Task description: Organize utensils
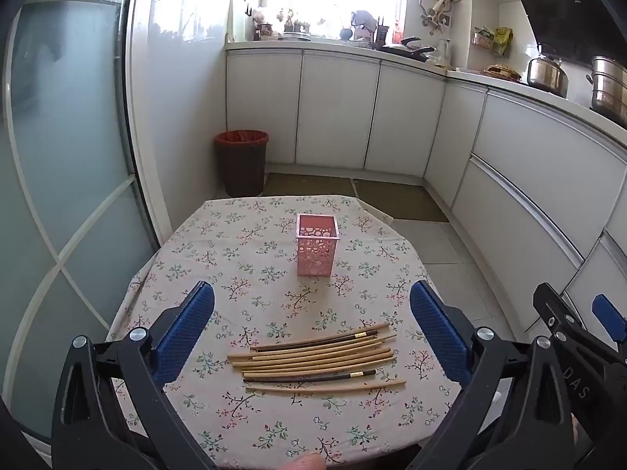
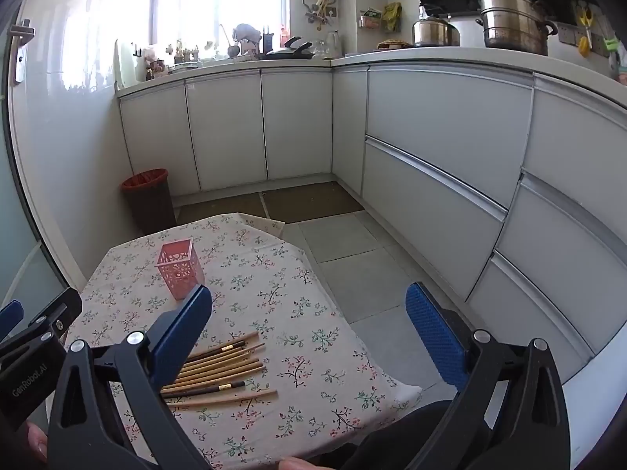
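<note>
So both hand-held grippers were wide open and empty, the left hand-held gripper [image 1: 312, 333] hovering right over the chopsticks [image 1: 317, 360], probably lining up the first grab, and the right hand-held gripper [image 2: 309, 337] off past the table's right edge. The chopsticks lay bunched near the table's [image 1: 235, 243] front edge, with the empty pink holder [image 1: 316, 250] upright mid-table toward the far edge. Nothing sat between them, just flowery cloth, and the trash bin [image 1: 241, 162] was on the floor beyond.

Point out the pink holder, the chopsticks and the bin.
pink holder [image 1: 316, 250], left wrist view, front wall.
chopsticks [image 1: 317, 358], left wrist view, middle of the pile.
bin [image 1: 241, 164], left wrist view, side wall.
</note>
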`<state>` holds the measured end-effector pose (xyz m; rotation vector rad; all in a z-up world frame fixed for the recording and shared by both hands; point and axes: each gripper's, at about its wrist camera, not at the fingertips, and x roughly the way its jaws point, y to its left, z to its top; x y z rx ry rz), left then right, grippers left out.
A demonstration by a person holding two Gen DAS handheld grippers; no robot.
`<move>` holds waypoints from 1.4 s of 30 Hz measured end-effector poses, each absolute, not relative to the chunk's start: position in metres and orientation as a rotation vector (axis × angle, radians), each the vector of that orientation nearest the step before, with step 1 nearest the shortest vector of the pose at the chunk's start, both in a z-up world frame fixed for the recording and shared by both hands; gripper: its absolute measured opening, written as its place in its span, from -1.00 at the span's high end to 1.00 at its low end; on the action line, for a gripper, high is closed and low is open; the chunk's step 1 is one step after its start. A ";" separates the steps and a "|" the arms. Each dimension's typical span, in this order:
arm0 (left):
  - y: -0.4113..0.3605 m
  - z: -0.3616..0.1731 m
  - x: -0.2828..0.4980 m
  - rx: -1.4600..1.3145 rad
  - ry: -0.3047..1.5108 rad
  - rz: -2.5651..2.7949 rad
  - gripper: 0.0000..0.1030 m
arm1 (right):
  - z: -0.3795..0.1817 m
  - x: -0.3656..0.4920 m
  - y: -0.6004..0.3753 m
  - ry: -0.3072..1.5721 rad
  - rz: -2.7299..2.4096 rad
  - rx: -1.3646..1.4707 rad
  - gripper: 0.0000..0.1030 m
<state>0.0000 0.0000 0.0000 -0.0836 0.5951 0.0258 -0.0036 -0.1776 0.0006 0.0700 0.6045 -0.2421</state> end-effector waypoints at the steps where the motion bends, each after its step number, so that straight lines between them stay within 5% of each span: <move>1: 0.000 0.000 0.000 -0.087 0.595 0.025 -0.86 | 0.001 -0.003 -0.178 0.605 -0.242 0.071 -0.87; 42: 0.002 -0.002 -0.004 -0.089 0.581 0.024 -0.86 | 0.004 -0.007 -0.177 0.598 -0.238 0.070 -0.87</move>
